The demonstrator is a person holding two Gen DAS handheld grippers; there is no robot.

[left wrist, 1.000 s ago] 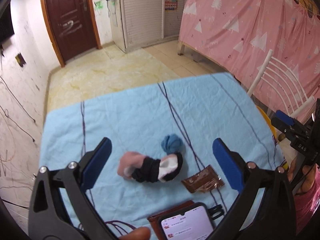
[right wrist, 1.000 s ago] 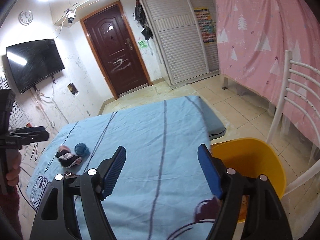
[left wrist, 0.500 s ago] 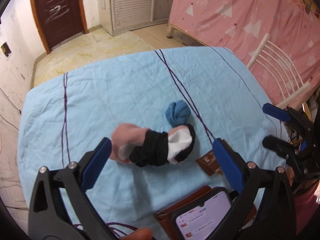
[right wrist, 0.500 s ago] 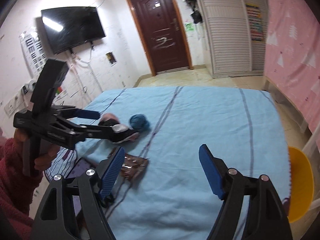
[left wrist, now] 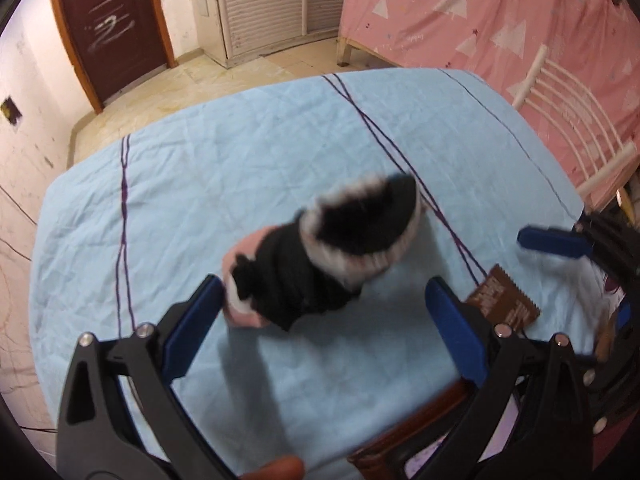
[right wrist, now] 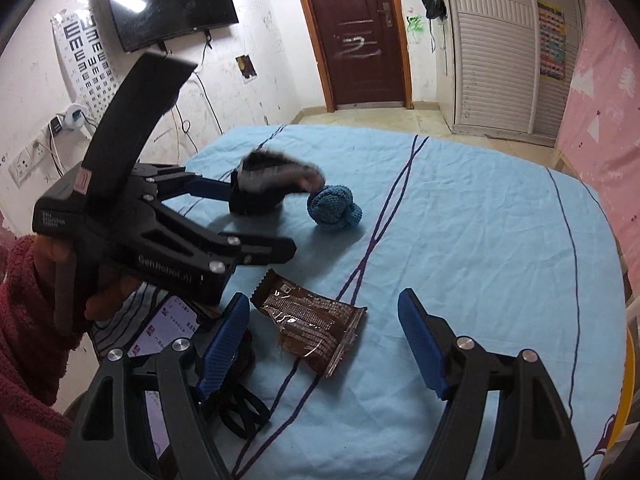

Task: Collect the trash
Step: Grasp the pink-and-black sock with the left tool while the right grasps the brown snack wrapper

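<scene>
Right now the brown wrapper [right wrist: 310,330] lies flat on the blue-clothed surface [right wrist: 480,240], long axis running near-right to far-left, between the spread right hand-held gripper [right wrist: 322,340]. Left hand-held gripper [left wrist: 320,322], also spread, straddles a blurred sock bundle [left wrist: 320,256].
</scene>
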